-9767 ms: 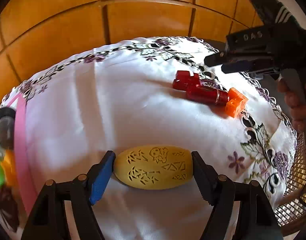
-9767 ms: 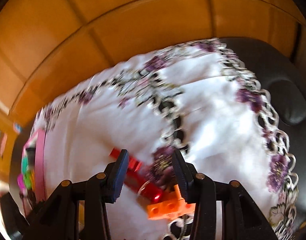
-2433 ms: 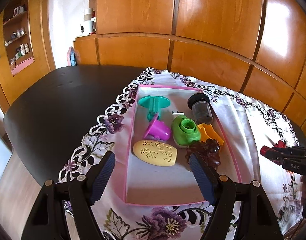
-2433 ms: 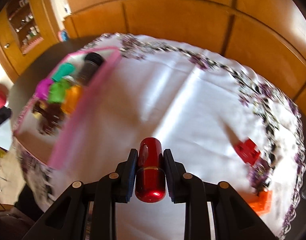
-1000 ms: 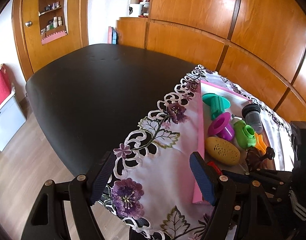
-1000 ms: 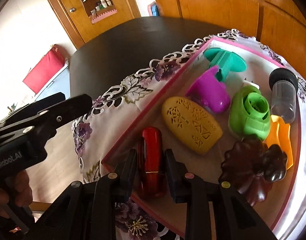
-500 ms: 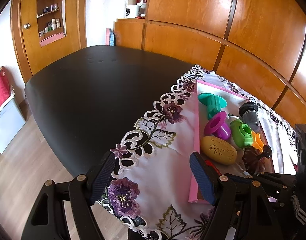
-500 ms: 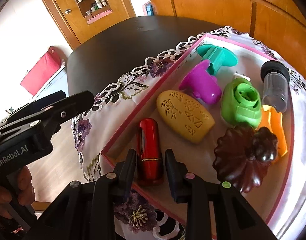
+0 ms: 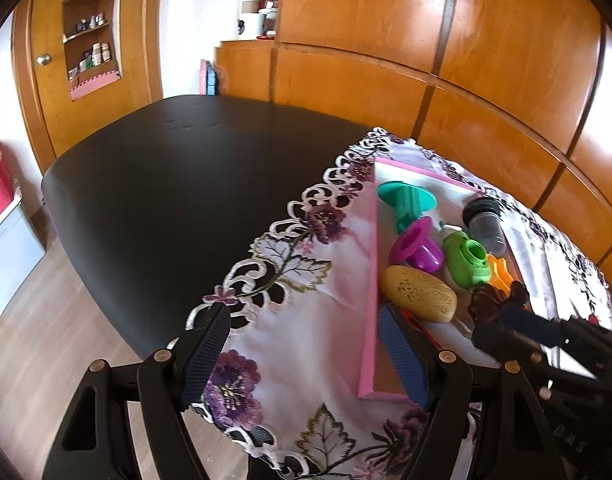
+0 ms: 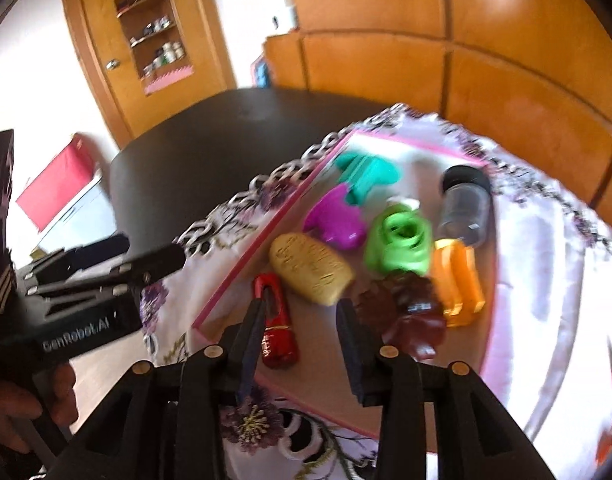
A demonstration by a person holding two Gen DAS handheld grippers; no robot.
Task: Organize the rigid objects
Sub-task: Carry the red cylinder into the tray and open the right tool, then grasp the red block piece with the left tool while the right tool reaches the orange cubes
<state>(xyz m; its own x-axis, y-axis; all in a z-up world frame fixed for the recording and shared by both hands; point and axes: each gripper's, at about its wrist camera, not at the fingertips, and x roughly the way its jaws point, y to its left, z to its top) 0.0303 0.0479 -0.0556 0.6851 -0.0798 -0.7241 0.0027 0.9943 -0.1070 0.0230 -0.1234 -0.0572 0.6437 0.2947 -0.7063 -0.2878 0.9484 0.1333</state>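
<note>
Left wrist view: the left claw [image 9: 306, 354] is held wide open and empty above the tablecloth [image 9: 306, 288] at the table [image 9: 178, 184] edge, just beside the pink tray [image 9: 370, 280].

Right wrist view: the right claw [image 10: 302, 320] is open and grips nothing; the red tube [image 10: 274, 322] lies in the tray's near corner, beside the yellow oval [image 10: 309, 268]. The placing step seems done; next, loose pieces off the tray probably need fetching.

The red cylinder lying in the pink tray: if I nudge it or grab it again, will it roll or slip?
The red cylinder is round and lies on its side on the flat floor of the pink tray, so a sideways nudge would probably roll it. Its glossy shell looks hard and likely slippery. The yellow oval piece beside it may stop it.
</note>
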